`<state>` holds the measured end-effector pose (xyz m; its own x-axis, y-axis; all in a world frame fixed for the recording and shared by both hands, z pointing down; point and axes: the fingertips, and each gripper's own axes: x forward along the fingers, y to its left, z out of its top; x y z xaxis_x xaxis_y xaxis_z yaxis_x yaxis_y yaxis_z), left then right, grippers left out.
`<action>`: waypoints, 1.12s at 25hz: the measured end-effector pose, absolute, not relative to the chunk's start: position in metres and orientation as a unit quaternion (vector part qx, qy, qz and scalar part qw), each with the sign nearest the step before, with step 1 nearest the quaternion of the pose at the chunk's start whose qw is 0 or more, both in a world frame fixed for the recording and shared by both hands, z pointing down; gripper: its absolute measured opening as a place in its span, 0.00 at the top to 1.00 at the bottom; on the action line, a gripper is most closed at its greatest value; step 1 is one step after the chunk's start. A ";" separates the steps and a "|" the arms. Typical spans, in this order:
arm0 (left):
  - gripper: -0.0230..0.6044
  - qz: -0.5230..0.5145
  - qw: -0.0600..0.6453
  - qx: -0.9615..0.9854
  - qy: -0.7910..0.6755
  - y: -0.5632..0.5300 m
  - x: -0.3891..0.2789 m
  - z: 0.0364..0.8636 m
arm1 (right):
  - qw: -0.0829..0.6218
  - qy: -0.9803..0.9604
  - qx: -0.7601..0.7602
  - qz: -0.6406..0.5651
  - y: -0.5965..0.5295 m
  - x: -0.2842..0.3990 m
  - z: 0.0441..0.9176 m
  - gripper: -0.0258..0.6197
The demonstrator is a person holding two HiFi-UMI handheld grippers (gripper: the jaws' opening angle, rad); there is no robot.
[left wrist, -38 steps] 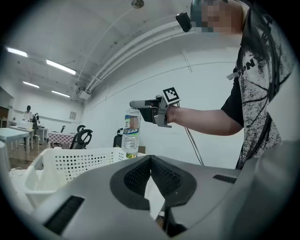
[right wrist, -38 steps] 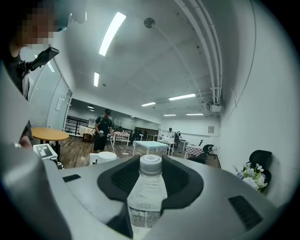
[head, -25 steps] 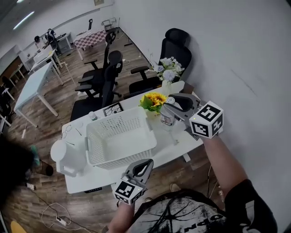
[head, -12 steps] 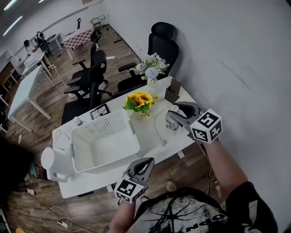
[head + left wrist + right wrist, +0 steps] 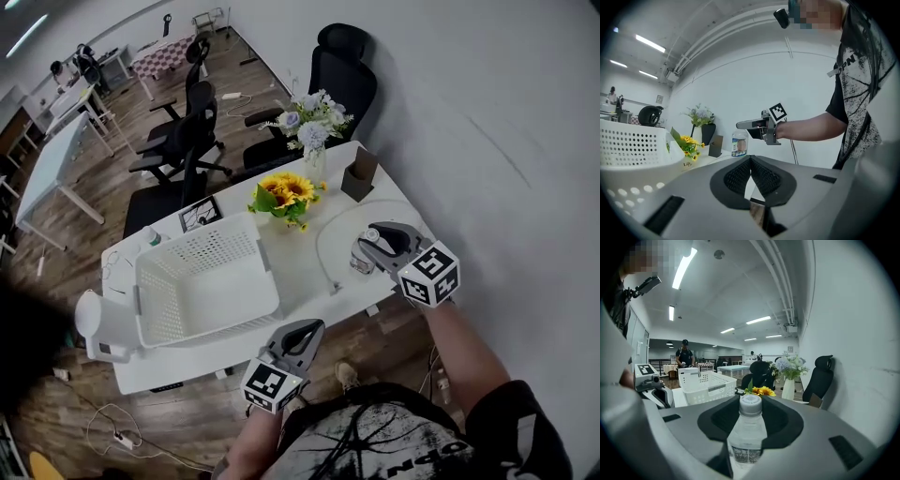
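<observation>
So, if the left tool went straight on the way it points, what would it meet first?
Probably the water bottle clamped in the right tool, which sits almost dead ahead; depth is unclear.

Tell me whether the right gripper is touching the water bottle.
Touching. The right gripper view shows it: the right gripper has its jaws pressed against both sides of the water bottle, which stands upright between them.

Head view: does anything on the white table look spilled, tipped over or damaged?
Nothing stands out. The water bottle stands upright and capped between the jaws of the right gripper. The white basket, the sunflowers and the flower vase sit upright on the table, with no spill visible.
</observation>
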<state>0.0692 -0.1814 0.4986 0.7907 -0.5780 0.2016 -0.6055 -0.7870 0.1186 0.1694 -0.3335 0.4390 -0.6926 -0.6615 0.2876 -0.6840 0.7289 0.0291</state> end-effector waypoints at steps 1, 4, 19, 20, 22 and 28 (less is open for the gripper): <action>0.95 0.077 0.092 0.941 -0.318 -0.182 0.069 0.500 | 0.142 -0.919 0.364 0.043 -0.334 0.170 0.444 0.71; 0.95 0.076 0.094 0.937 -0.329 -0.186 0.069 0.503 | 0.146 -0.921 0.357 0.045 -0.339 0.170 0.458 0.71; 0.95 0.078 0.112 0.918 -0.373 -0.199 0.065 0.520 | 0.172 -0.928 0.321 0.072 -0.351 0.161 0.516 0.71; 0.95 0.078 0.114 0.917 -0.373 -0.200 0.065 0.521 | 0.173 -0.928 0.321 0.071 -0.351 0.161 0.518 0.71; 0.95 0.079 0.115 0.917 -0.373 -0.202 0.066 0.523 | 0.171 -0.929 0.321 0.067 -0.352 0.162 0.520 0.71; 0.95 0.079 0.117 0.918 -0.371 -0.209 0.067 0.526 | 0.165 -0.931 0.320 0.062 -0.350 0.160 0.522 0.71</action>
